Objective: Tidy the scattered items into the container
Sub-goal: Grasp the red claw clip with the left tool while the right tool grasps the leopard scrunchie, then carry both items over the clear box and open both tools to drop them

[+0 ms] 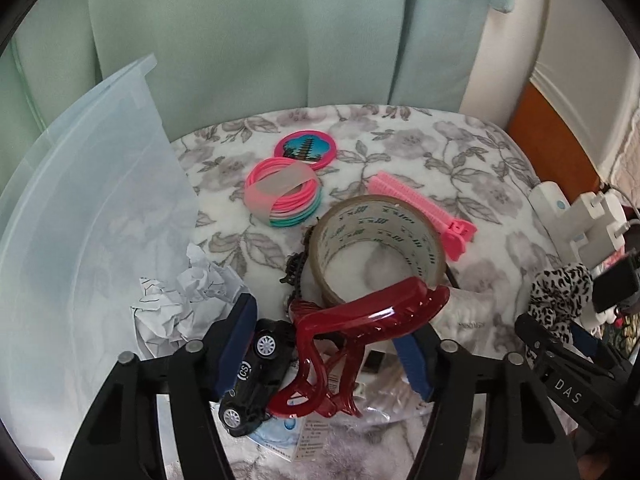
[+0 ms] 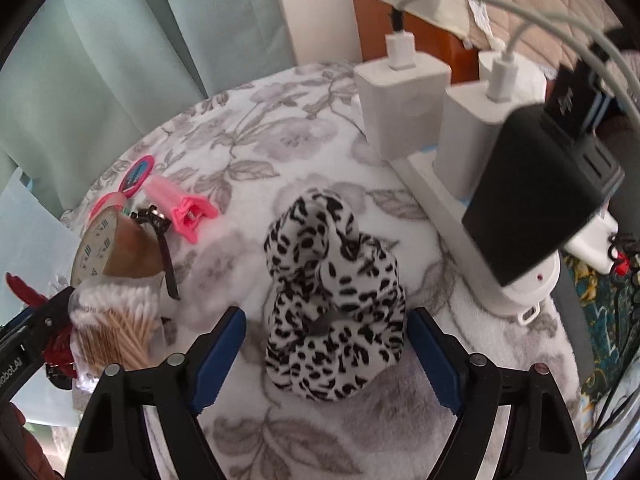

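Note:
In the left wrist view my left gripper (image 1: 324,344) is open around a dark red hair claw (image 1: 352,340) and a black toy car (image 1: 256,368), which touches its left finger (image 1: 236,340). The clear plastic container (image 1: 92,208) stands at the left with crumpled paper (image 1: 180,300) by it. A tape roll (image 1: 376,244), pink and teal hair rings (image 1: 284,196), a pink comb clip (image 1: 424,208) and a round pink mirror (image 1: 306,150) lie beyond. In the right wrist view my right gripper (image 2: 326,356) is open around a leopard-print scrunchie (image 2: 332,300).
A white power strip (image 2: 480,252) with white and black chargers (image 2: 404,108) and cables runs along the right. A bag of cotton swabs (image 2: 116,320) lies at the left. Green curtains (image 1: 260,32) hang behind the floral cloth (image 1: 440,148).

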